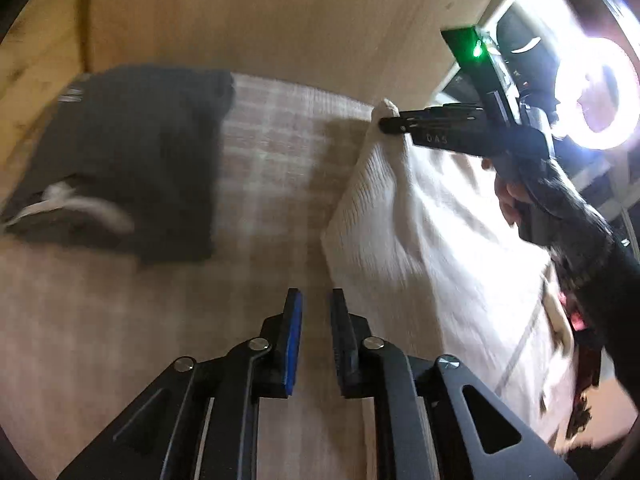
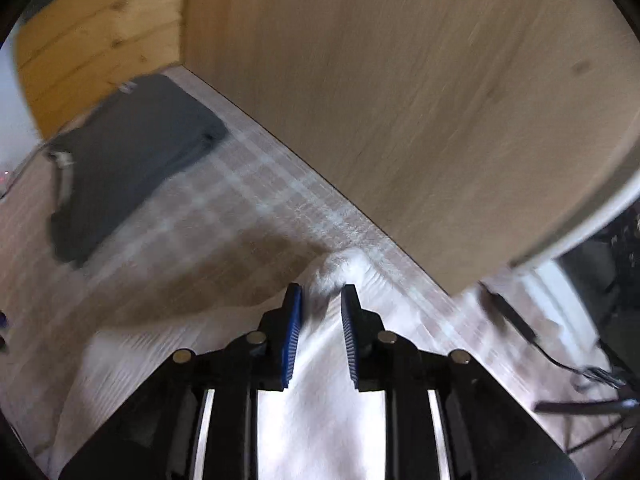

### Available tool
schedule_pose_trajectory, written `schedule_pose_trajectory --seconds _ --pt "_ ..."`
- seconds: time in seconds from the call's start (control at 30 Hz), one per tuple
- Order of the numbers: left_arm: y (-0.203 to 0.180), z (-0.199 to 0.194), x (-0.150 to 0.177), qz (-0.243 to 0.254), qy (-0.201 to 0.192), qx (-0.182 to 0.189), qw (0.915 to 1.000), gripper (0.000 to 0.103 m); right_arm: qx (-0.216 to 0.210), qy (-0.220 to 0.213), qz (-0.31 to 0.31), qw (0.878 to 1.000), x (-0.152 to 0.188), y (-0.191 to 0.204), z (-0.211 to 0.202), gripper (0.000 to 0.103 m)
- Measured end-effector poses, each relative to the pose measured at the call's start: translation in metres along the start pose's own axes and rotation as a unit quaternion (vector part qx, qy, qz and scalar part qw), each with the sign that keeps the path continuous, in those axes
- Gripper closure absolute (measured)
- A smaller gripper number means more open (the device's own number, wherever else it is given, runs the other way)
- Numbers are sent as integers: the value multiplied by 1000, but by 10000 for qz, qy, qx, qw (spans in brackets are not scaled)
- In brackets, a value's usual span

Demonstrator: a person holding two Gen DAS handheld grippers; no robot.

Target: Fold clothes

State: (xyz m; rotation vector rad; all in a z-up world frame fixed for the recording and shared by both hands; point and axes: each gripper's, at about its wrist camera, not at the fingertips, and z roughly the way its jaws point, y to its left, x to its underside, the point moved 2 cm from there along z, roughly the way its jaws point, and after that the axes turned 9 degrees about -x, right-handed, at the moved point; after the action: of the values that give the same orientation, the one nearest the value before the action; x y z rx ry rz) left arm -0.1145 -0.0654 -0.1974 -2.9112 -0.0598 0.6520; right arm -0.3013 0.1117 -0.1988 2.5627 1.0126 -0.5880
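Observation:
A white knit garment [image 1: 420, 240] is lifted by one corner off the checked beige cloth surface [image 1: 272, 140]. My right gripper [image 1: 386, 123] is shut on that corner, held by a hand at the right of the left wrist view. In the right wrist view the white garment [image 2: 320, 420] runs up between the fingers of the right gripper [image 2: 320, 294], and its tip bunches just past them. My left gripper [image 1: 316, 300] hovers low over the surface left of the garment, narrowly open and holding nothing. A folded dark grey garment [image 1: 128, 160] lies at the far left, also visible as the dark grey garment [image 2: 128, 160].
A tall wooden panel [image 1: 260, 12] stands along the back edge of the surface. A bright ring light [image 1: 600, 96] glares at the far right. Cables and a stand [image 2: 580, 376] lie to the right. The sleeve [image 1: 592, 256] of the arm holding the right gripper crosses the right side.

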Motion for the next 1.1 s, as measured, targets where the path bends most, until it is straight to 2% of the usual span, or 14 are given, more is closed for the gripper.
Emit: schedule_pose_trajectory --seconds 0.1,0.17,0.23,0.27,0.33,0.43,0.67,0.73,0.83,0.9,0.97,1.0,1.03,1.1 --pt "4 -52 51 189 2 -82 9998 80 -99 15 -196 9998 16 23 -26 83" --pt "3 -79 97 289 200 -115 9993 79 -434 50 -314 9986 42 49 -46 82" --pt "-2 -94 138 318 445 -94 9985 79 -750 127 -260 9968 64 68 -53 72" --pt "-5 -98 155 309 531 -86 9981 78 -922 193 -206 9953 75 77 -50 66" --pt "-14 -97 187 234 681 -55 9974 70 -1187 360 -160 9921 99 96 -39 66" --pt "-33 -71 214 210 906 56 9956 69 -1086 635 -262 9917 118 115 -13 66" --pt "-62 -24 232 457 1104 -272 9925 67 -757 1129 -527 9893 130 133 22 66" --pt "-67 -20 232 450 1072 -278 9928 60 -832 951 -428 9911 118 128 10 66" --pt "-73 -13 232 440 1024 -288 9934 58 -620 436 -102 9971 85 110 -8 66" --pt "-76 -9 231 415 978 -289 9939 58 -638 236 265 9973 61 95 -10 58" --pt "-76 -4 228 327 880 -274 9952 60 -693 256 582 9956 36 89 4 56" --pt "-74 -3 227 259 843 -226 9958 69 -581 309 616 9959 29 91 12 56" --pt "-71 -1 228 160 820 -128 9964 88 -468 361 650 9961 21 92 20 56" --pt "-67 -2 228 33 775 28 9970 91 -298 494 646 9962 8 99 37 56"
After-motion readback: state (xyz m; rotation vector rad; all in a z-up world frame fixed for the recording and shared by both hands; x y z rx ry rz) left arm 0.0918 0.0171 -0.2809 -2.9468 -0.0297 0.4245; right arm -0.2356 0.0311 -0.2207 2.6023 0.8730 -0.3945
